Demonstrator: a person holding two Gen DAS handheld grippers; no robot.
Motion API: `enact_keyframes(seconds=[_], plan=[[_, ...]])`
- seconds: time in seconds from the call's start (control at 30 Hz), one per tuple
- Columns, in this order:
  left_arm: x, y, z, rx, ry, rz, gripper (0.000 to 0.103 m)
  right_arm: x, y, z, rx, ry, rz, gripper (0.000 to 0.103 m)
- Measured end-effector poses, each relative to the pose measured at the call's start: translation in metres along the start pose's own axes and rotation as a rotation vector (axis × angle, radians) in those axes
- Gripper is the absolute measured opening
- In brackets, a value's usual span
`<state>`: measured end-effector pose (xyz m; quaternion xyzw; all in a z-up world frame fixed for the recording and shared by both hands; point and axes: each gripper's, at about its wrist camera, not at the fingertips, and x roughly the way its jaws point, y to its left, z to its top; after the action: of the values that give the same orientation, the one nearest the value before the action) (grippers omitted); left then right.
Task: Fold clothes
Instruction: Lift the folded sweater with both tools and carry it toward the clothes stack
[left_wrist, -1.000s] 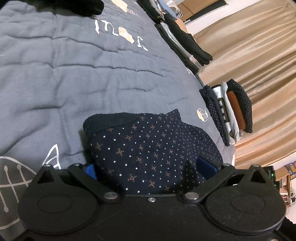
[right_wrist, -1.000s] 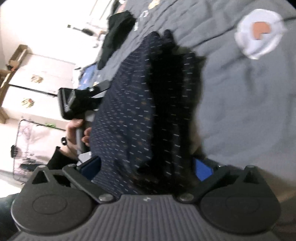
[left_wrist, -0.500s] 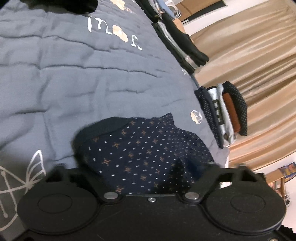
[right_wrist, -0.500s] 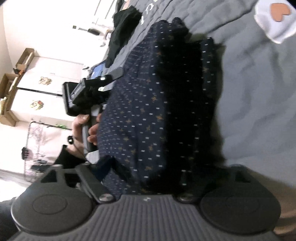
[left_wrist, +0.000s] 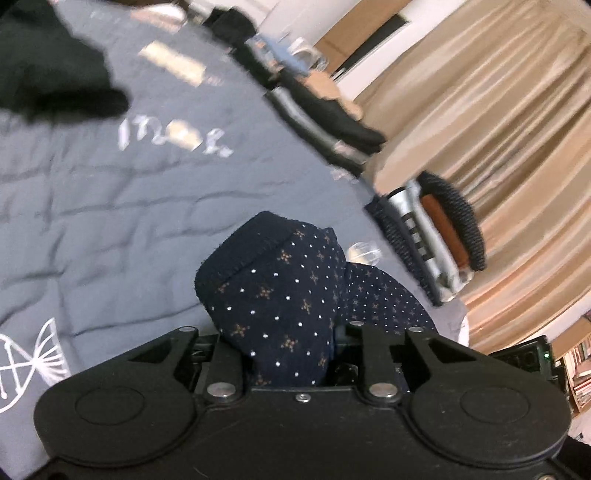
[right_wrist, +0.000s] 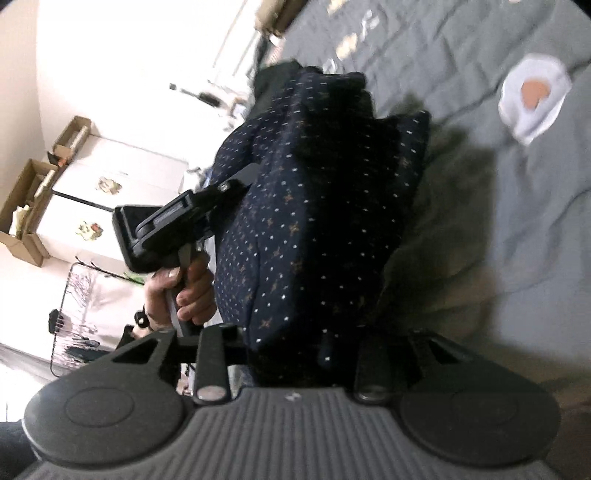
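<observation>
I have the navy dotted garment (left_wrist: 280, 306) pinched in both grippers, lifted a little off the grey quilt (left_wrist: 110, 206) of the bed. My left gripper (left_wrist: 284, 354) has just been closing and its jaws now clamp a bunched fold near the ribbed hem, which curls over the top in my left wrist view. My right gripper (right_wrist: 295, 354) has likewise just been closing and now bites the other end of the same cloth, which fills the space between its jaws. From the right wrist view I can see my left hand (right_wrist: 181, 291) on its handle just beside the hanging fabric, so the two grips are close together with the garment sagging between and below them.

It looks like a soft knit, light and limp: it droops from wherever I hold it, keeps no shape of its own, and will not slip much against the pads since the weave looks grippy. Nothing fragile here, but several layers seem to be caught at once, so I judge the grips bulky and the edges likely uneven. Better purchase would be at the corners of the hem, where the rib is thicker. Folded stacks (left_wrist: 432, 247) lie along the far edge of the bed, near the curtain (left_wrist: 498, 129)
</observation>
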<state>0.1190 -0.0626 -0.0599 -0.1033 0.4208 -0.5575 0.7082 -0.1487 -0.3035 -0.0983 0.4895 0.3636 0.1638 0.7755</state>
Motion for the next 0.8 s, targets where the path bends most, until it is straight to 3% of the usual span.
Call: enact_keyframes(seconds=[0.17,0.33,0.8], plan=[[0.000,-0.061,0.007,0.072,-0.056,-0.009,0.023,-0.048,0.007,0.001,-0.026,-0.078,0.028,0.034],[0.009,-0.122,0.006,0.133,-0.109,-0.026,0.023,-0.092,0.018,-0.002,-0.066,-0.142,0.003,0.034],[0.053,-0.240,-0.006,0.231,-0.212,-0.106,0.023,-0.219,0.009,-0.007,-0.148,-0.287,-0.057,0.034]])
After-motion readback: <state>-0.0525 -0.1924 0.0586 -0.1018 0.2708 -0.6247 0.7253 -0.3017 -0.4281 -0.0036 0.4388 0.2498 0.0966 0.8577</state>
